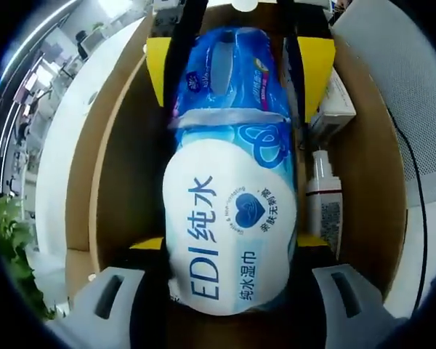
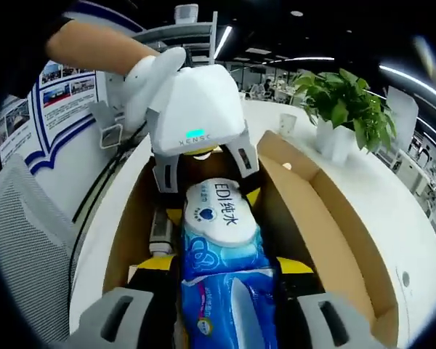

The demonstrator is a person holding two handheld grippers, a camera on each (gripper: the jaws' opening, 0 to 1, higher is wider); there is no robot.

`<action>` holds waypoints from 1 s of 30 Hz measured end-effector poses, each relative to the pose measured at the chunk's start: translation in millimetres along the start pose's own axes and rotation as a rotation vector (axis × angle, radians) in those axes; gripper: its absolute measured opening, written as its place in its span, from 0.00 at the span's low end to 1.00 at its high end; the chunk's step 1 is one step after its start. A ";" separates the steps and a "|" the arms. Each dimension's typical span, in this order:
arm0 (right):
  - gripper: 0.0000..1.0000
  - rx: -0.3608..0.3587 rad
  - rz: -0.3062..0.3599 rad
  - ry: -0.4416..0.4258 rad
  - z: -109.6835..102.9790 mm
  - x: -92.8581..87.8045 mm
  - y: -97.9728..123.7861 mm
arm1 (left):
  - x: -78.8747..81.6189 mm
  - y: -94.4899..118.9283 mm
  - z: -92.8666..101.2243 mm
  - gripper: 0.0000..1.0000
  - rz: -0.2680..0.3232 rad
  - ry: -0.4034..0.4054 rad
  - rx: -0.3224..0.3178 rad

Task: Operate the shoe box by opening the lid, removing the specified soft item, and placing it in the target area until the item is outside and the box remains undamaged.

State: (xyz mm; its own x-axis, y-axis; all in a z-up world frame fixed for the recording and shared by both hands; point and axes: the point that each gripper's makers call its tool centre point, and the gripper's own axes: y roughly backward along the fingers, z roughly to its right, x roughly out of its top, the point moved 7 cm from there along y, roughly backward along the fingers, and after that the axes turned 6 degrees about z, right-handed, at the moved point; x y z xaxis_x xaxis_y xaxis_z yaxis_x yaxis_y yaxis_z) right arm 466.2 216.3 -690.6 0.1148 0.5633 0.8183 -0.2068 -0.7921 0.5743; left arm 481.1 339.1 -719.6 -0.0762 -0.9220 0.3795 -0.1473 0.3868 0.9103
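Observation:
A blue and white pack of wet wipes (image 1: 229,218) lies lengthwise in the open brown cardboard shoe box (image 1: 109,167). My left gripper (image 1: 229,243) is shut on the pack's white end, with a yellow pad on either side. My right gripper (image 1: 236,73) is shut on the blue far end. In the right gripper view the pack (image 2: 221,247) runs from my right gripper (image 2: 225,265) at the bottom up to my left gripper (image 2: 212,196). A gloved hand holds that gripper's white housing. The box wall (image 2: 327,218) stands open on the right.
A white pump bottle (image 1: 323,196) (image 2: 158,229) and a small white carton (image 1: 338,105) lie in the box beside the pack. The box rests on a white table (image 2: 392,211) with a potted plant (image 2: 345,109) and a cup (image 2: 287,120). A grey mesh chair (image 2: 22,240) stands alongside.

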 end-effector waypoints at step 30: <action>0.45 0.023 -0.002 0.017 -2.5 -4.7 -44.9 | 2.5 -5.3 1.8 0.68 0.000 -0.003 -0.086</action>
State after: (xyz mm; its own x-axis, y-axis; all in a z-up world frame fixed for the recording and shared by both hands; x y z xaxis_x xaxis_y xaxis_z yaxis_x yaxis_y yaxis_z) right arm 472.5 249.8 -720.2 0.0991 0.5686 0.8167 -0.1842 -0.7960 0.5765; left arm 480.0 334.7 -723.8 -0.0791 -0.9220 0.3791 -0.0625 0.3841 0.9212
